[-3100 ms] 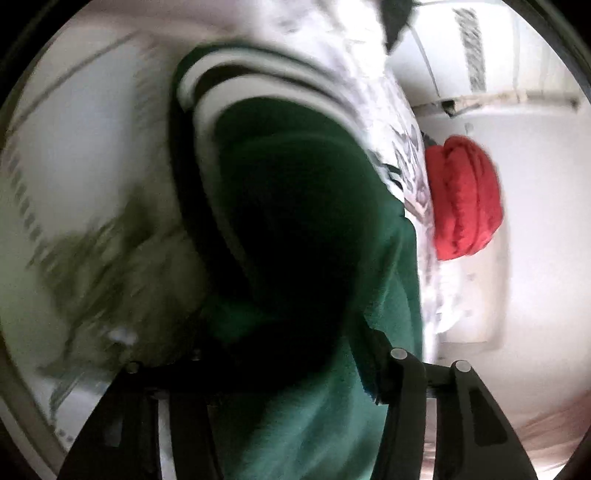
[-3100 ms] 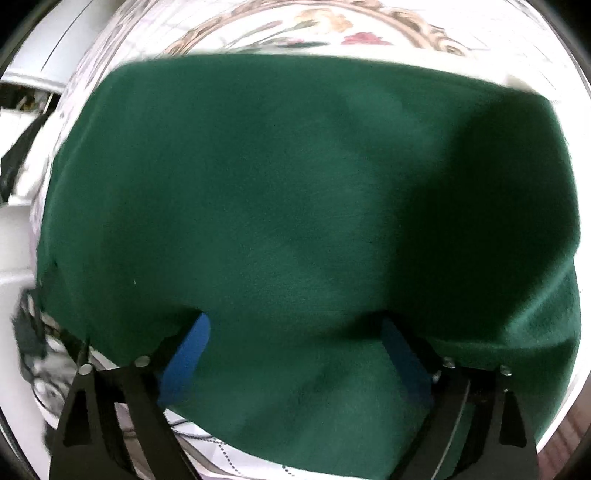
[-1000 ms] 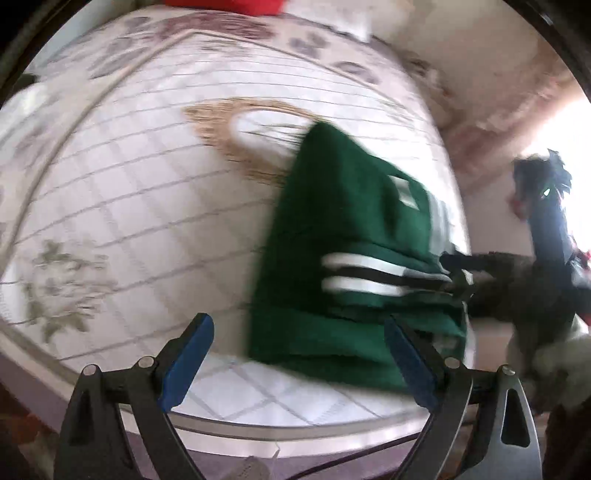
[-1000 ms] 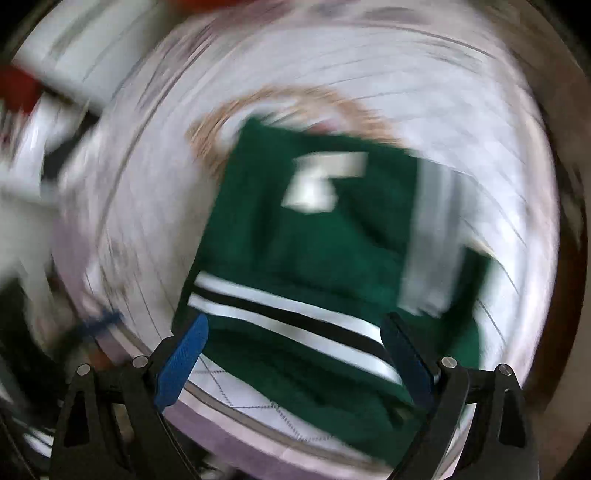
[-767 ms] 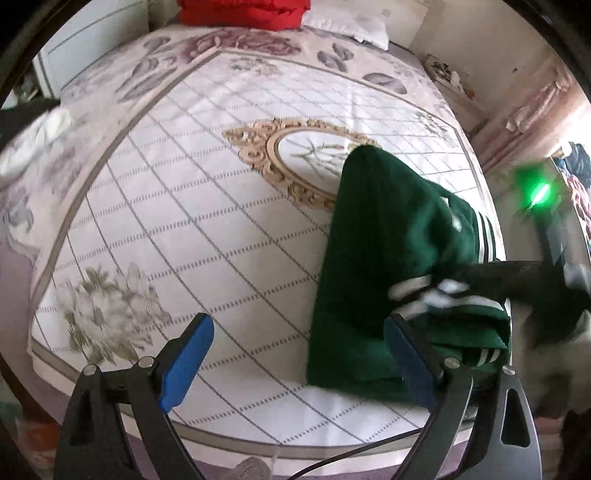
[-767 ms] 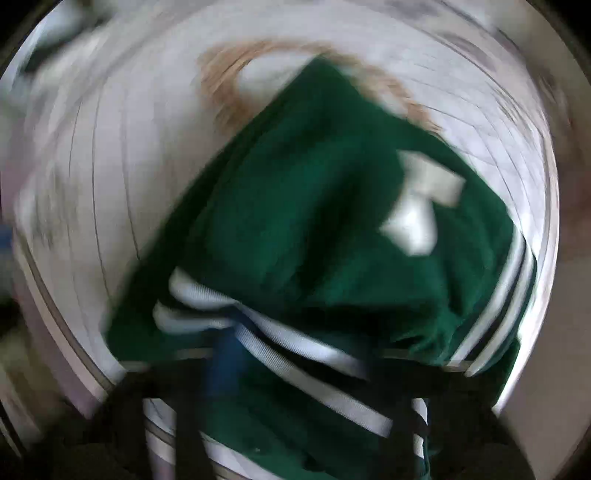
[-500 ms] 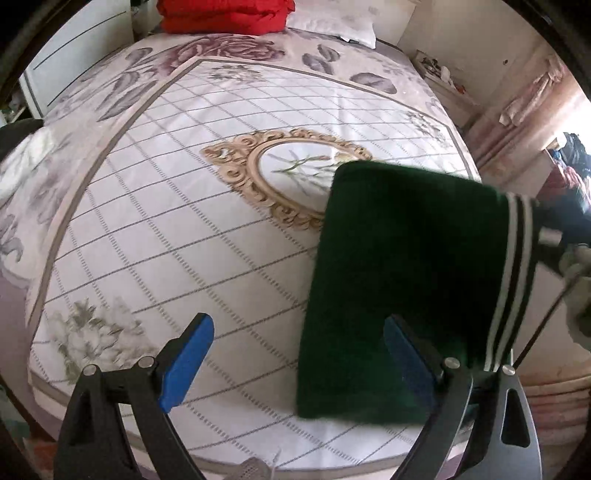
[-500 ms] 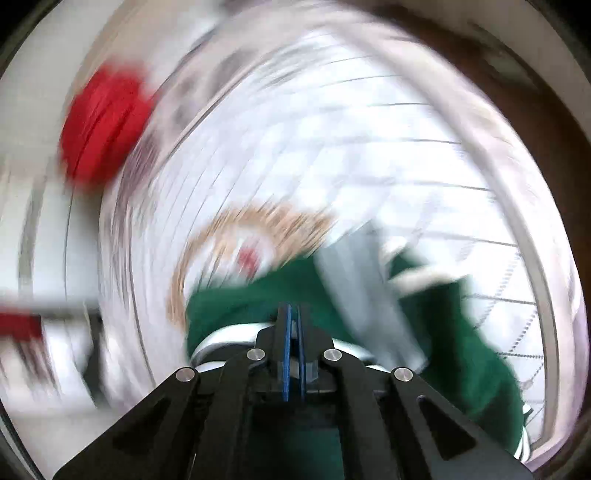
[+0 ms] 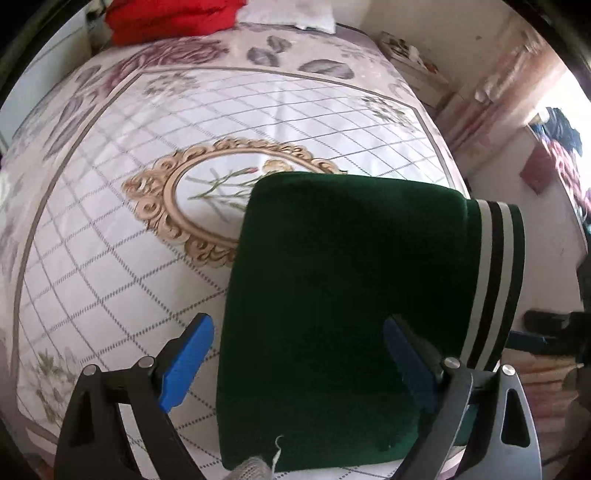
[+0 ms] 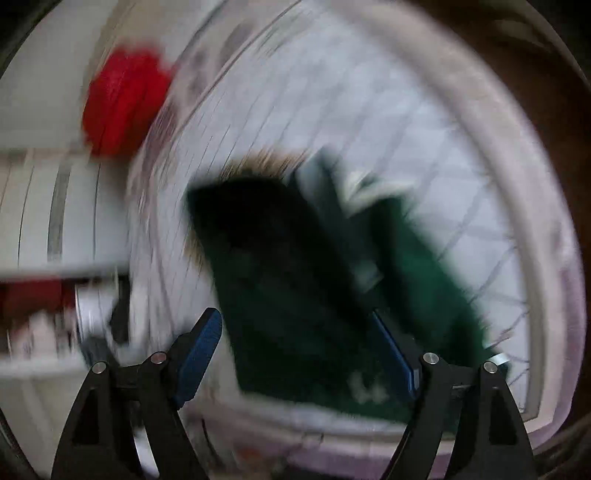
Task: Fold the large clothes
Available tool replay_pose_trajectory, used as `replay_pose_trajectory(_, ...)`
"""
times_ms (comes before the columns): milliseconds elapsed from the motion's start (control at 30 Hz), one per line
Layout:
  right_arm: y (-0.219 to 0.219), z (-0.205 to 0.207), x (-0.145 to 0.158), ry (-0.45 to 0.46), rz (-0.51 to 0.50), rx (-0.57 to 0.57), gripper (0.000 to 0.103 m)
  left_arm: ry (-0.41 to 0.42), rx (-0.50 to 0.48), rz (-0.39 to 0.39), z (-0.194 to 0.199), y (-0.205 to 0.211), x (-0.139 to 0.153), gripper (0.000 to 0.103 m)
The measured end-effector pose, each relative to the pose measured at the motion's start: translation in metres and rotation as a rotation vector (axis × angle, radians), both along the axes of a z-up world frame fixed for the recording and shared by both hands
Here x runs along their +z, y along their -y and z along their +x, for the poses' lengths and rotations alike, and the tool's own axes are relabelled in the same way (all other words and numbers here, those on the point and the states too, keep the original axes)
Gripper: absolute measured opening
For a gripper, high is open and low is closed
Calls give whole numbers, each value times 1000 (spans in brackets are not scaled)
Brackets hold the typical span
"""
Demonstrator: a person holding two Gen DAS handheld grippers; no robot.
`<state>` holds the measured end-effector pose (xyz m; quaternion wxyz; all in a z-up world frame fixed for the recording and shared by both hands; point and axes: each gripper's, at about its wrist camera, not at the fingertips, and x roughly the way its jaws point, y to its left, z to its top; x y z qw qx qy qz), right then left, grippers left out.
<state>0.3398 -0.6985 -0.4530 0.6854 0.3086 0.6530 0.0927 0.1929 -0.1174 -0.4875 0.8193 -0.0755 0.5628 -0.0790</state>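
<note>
A dark green garment (image 9: 343,306) lies folded in a neat rectangle on the bedspread (image 9: 110,258), with its white-and-black striped band (image 9: 495,280) along the right edge. My left gripper (image 9: 297,363) hovers open above its near half, and the blue pads (image 9: 188,362) touch nothing. The right wrist view is smeared by motion. There the green garment (image 10: 314,295) lies below my right gripper (image 10: 297,350). Its jaws are opening, and the blue pads (image 10: 201,347) stand well apart without pressing on the cloth.
Folded red clothes (image 9: 173,18) and a white pillow (image 9: 288,16) sit at the head of the bed. A gold oval frame pattern (image 9: 173,206) marks the bed's middle. Beyond the right bed edge are floor, dark clothes (image 9: 561,125) and a dark object (image 9: 550,325).
The garment has been turned over: the stripes that crossed its front now run along the right edge. The right gripper, shut half a second ago, now stands open. The left gripper came closer to the garment.
</note>
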Motion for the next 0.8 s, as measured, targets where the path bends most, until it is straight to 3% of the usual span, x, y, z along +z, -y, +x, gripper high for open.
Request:
replay_pose_trajectory(67,-16,24,-11,8,-117,63,82,6,-29,43,-1,6,-2,94)
replay_pose_trajectory(133,6,54,-36,-36,-301,-62,82,-10,-37,60,-3,6,-7,94)
replay_pose_trajectory(200,42,64,-64,-137,-353,-222,82,-33,-29,62,-7,3,-13,94)
replay_pose_trajectory(267,67,60,-74,-200,-303,-312,80,-63,-5,45,-12,-3,-18,94)
replay_pose_trajectory(333,76,40,-58,-137,-165,-330,80,-88,22,23,-18,-10,-23,94)
replay_pose_trajectory(433,73,2,-46,-118,-54,-261,80,-115,55,7,-27,-18,-29,94)
replay_pose_trajectory(567,57,-28,-83,-245,-29,-178,80,-143,78,12,-36,-24,-35,94)
replay_pose_trajectory(600,50,-33,-94,-273,-6,-173,75,-146,80,14,-37,-25,-36,94)
replay_pose_trajectory(633,43,-38,-99,-260,11,-189,62,-149,82,22,-39,-26,-36,94)
replay_pose_trajectory(700,31,-43,-96,-259,-30,-188,18,-145,80,39,-41,-28,-35,94)
replay_pose_trajectory(767,25,-48,-78,-220,-44,-240,13,-138,82,56,-43,-29,-32,94)
replay_pose_trajectory(800,25,-56,-61,-191,-5,-283,12,-135,84,59,-44,-30,-31,94)
